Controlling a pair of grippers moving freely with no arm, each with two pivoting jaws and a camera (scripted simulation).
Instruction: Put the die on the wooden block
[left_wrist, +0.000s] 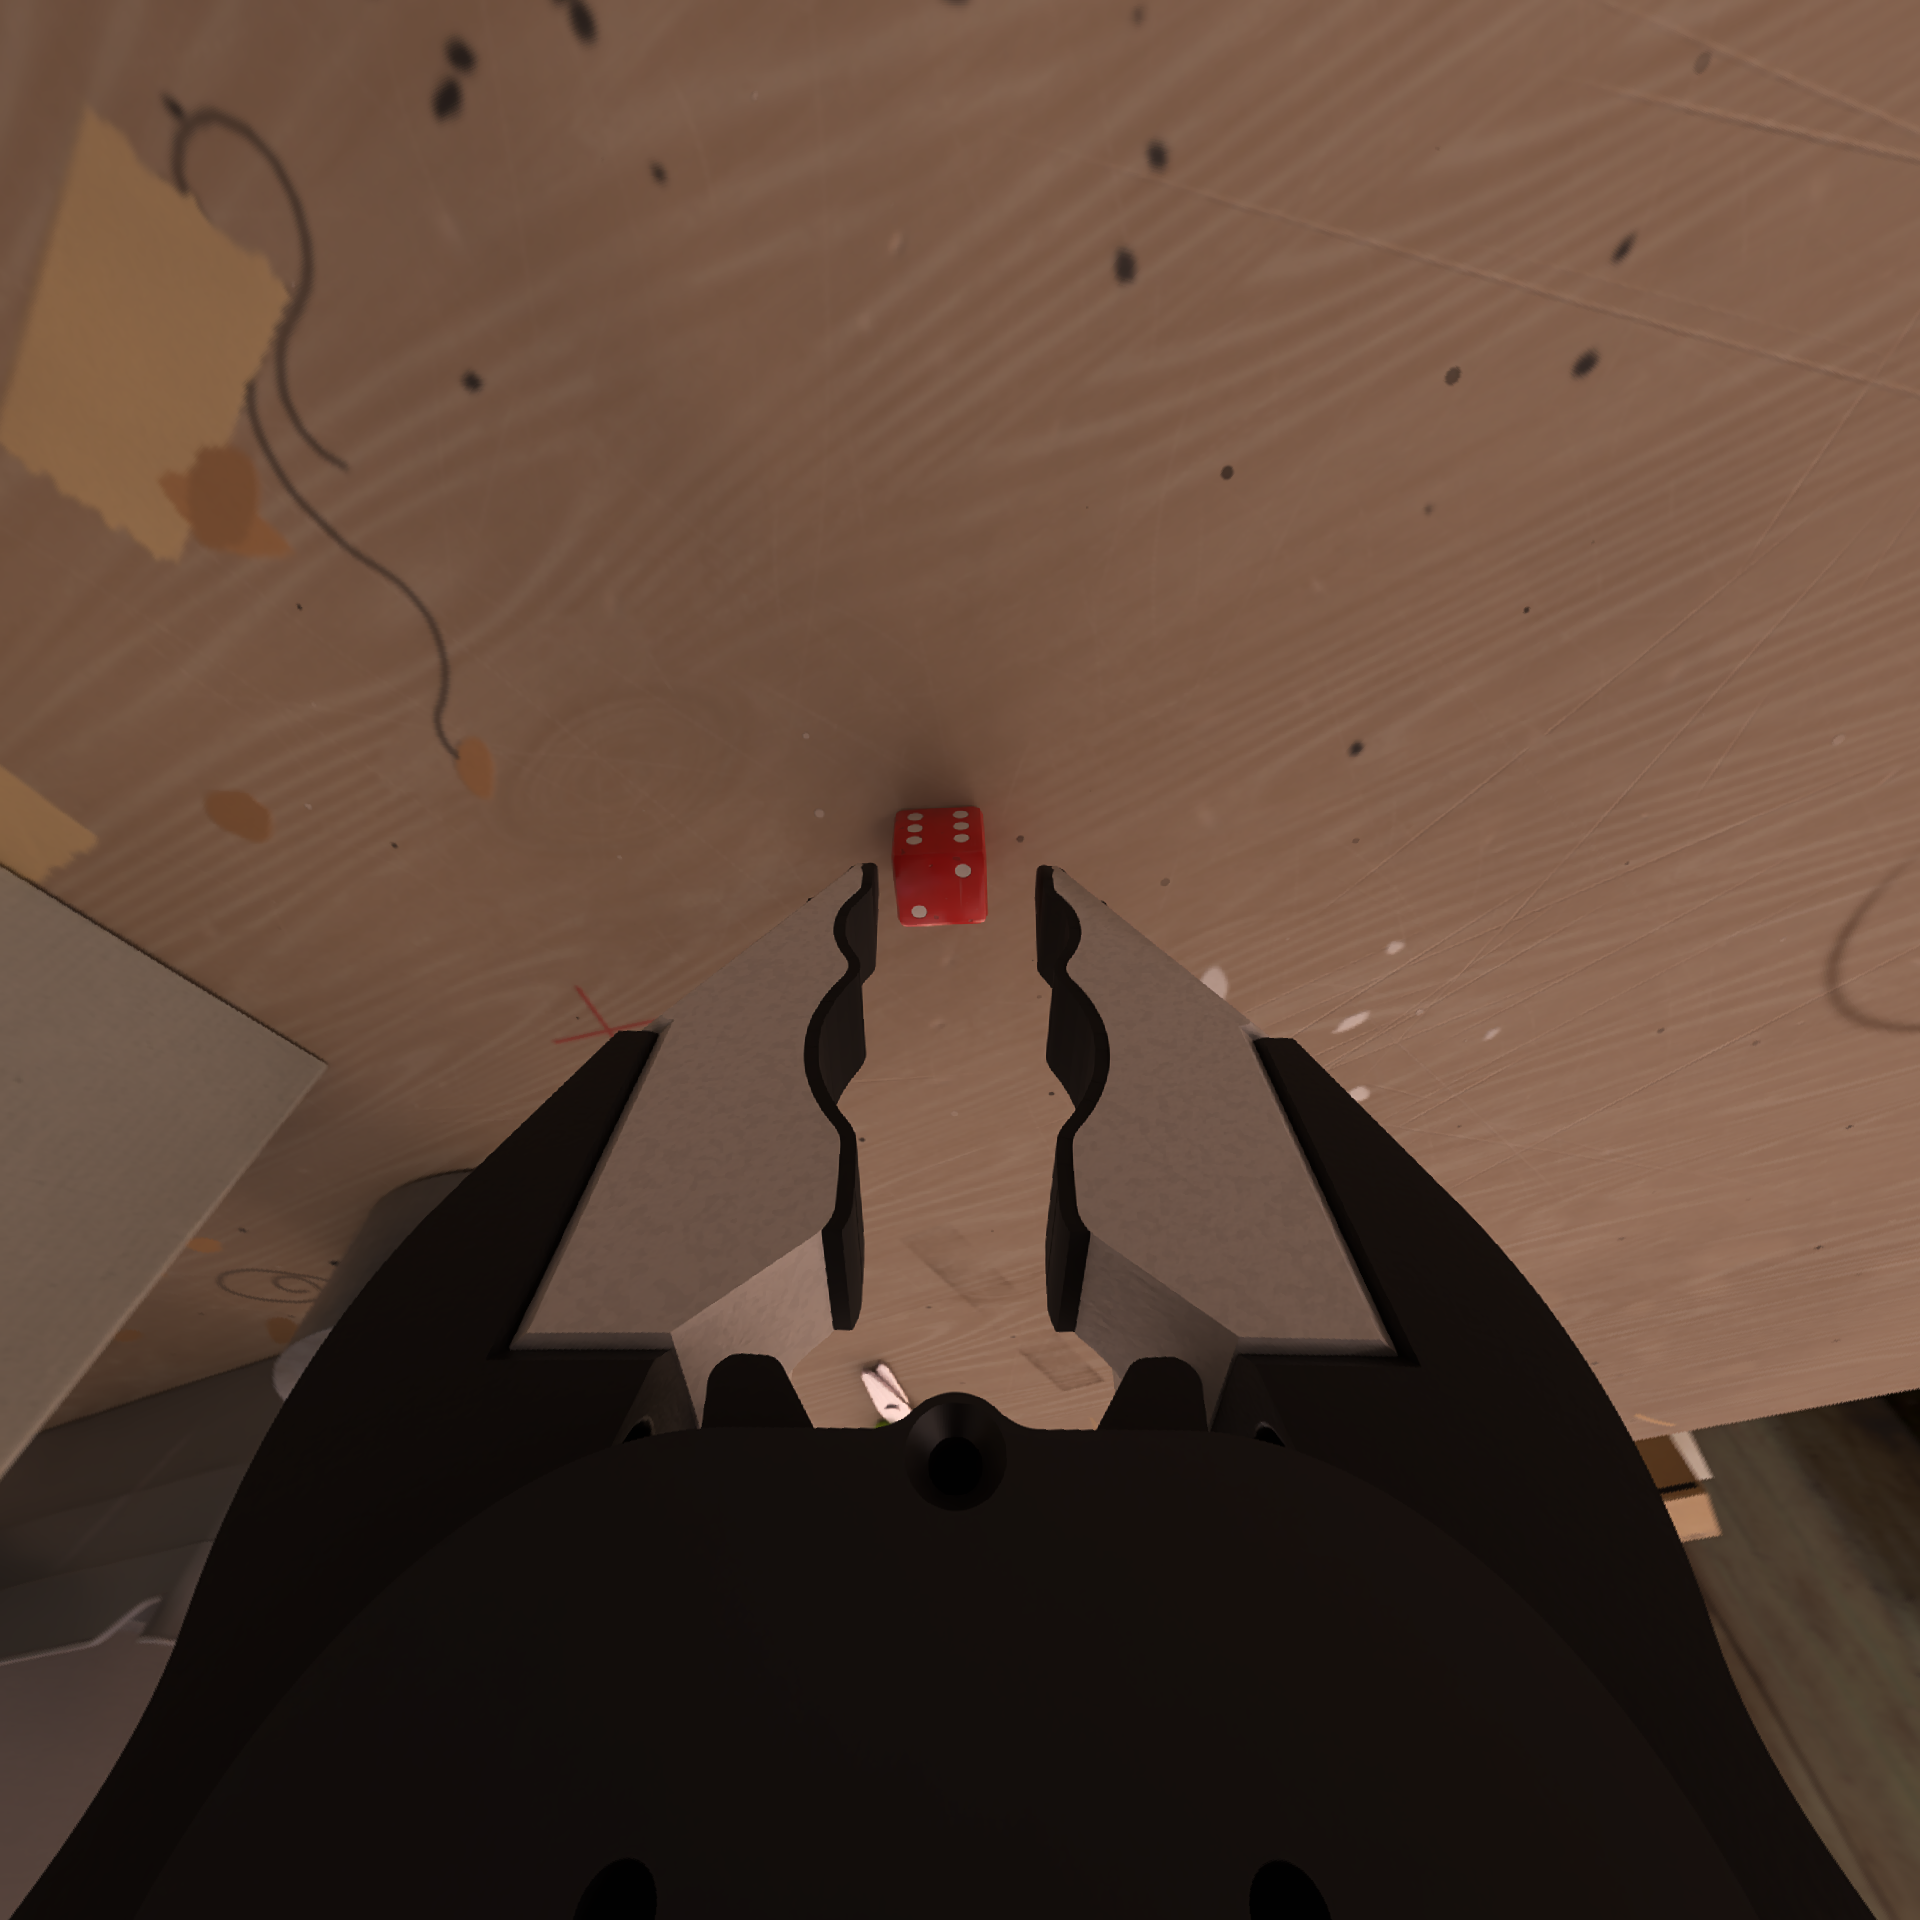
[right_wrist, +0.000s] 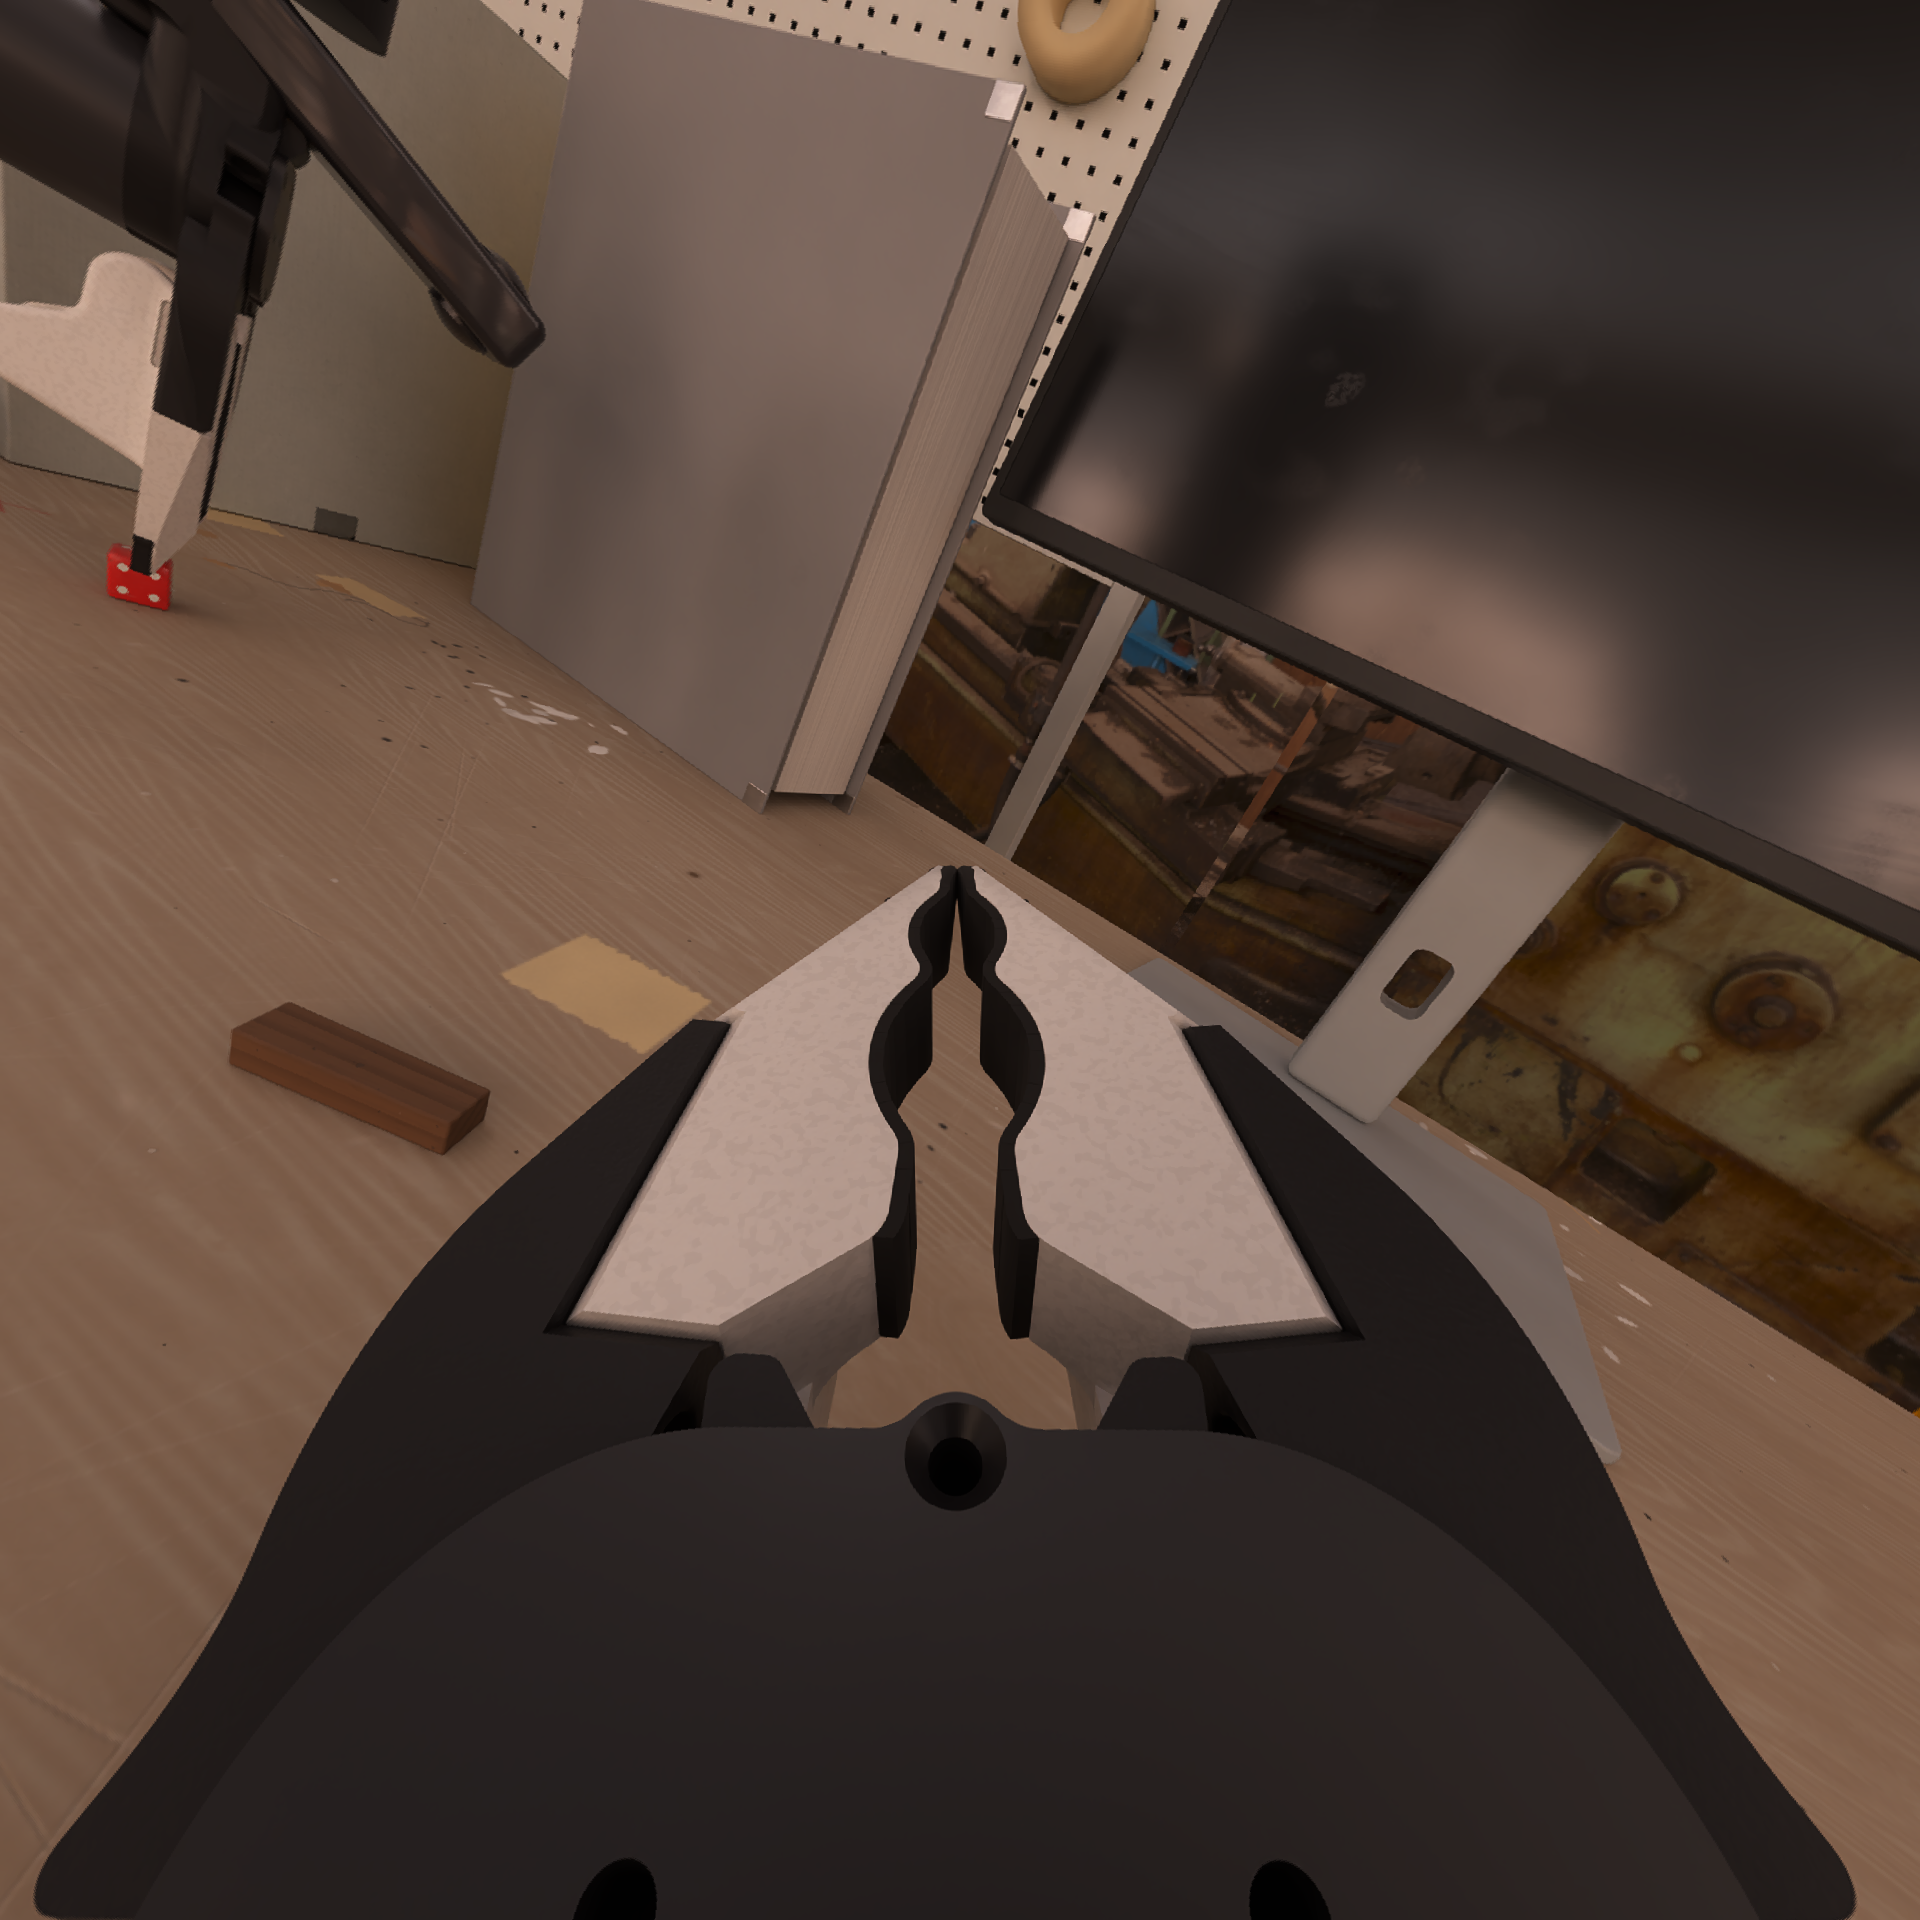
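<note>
A small red die (left_wrist: 938, 865) with white pips lies on the wooden tabletop. My left gripper (left_wrist: 954, 881) is open just above it, with the die between the fingertips and nearer the left one. In the right wrist view the die (right_wrist: 138, 584) shows far left under the left gripper (right_wrist: 156, 545). A dark brown wooden block (right_wrist: 358, 1075) lies flat on the table, left of my right gripper (right_wrist: 956, 875). My right gripper is shut and empty, above the table.
A tall grey book-like box (right_wrist: 748, 416) stands upright at the back. A dark monitor (right_wrist: 1507, 364) on a grey stand (right_wrist: 1444, 966) is to the right. Tan tape patches (left_wrist: 135, 343) (right_wrist: 603, 987) lie flat on the table. A pale box edge (left_wrist: 114, 1132) is at the left.
</note>
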